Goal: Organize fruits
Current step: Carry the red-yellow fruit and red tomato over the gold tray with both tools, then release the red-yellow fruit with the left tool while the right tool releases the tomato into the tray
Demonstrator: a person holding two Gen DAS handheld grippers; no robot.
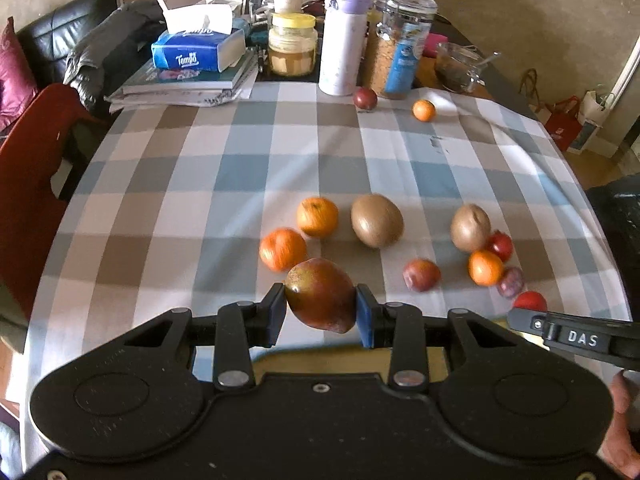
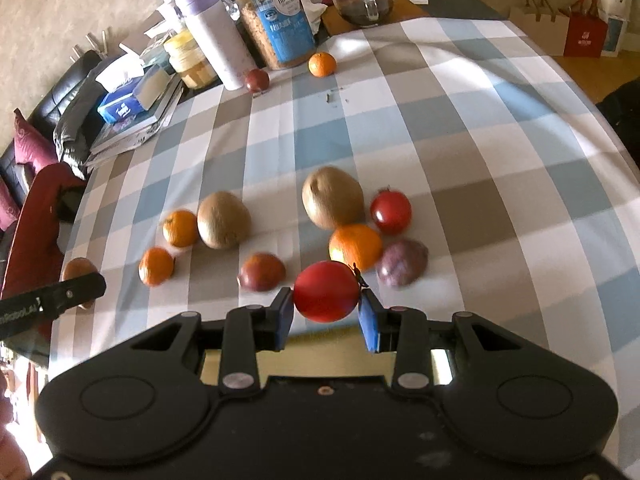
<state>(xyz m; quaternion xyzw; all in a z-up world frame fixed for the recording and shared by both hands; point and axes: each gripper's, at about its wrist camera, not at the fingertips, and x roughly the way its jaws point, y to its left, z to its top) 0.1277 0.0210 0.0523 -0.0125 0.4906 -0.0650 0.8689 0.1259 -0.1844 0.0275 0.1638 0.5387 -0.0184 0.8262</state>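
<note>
We hold a fruit in each hand's tongs above the checked tablecloth [image 1: 200, 184]. Our left gripper [image 1: 321, 312] is clenched on a reddish-brown, mango-like fruit [image 1: 320, 294], its blue pads [image 1: 365, 320] pressing both sides so the fruit hangs clear of the cloth. Our right gripper [image 2: 326, 312] is clamped the same way on a red tomato [image 2: 326, 291], stem pointing to the right pad. Below, the loose fruit lies in two groups: near our left tongs, two oranges [image 1: 317, 217] touching or nearly so, with a brown kiwi [image 1: 377, 221] just beside them; further right, a second kiwi [image 2: 332, 197] against another tomato [image 2: 391, 213], an orange [image 2: 355, 246] and a purple plum [image 2: 401, 267], with a dark red plum [image 2: 262, 271] between the groups. Well apart at the far edge, one small orange [image 2: 322, 64] and one dark plum [image 2: 257, 80] sit beside a cereal jar [image 2: 276, 20] and a white flask [image 2: 216, 40]. A blue tissue pack [image 1: 198, 50] rests on a stack of books [image 1: 180, 84].
</note>
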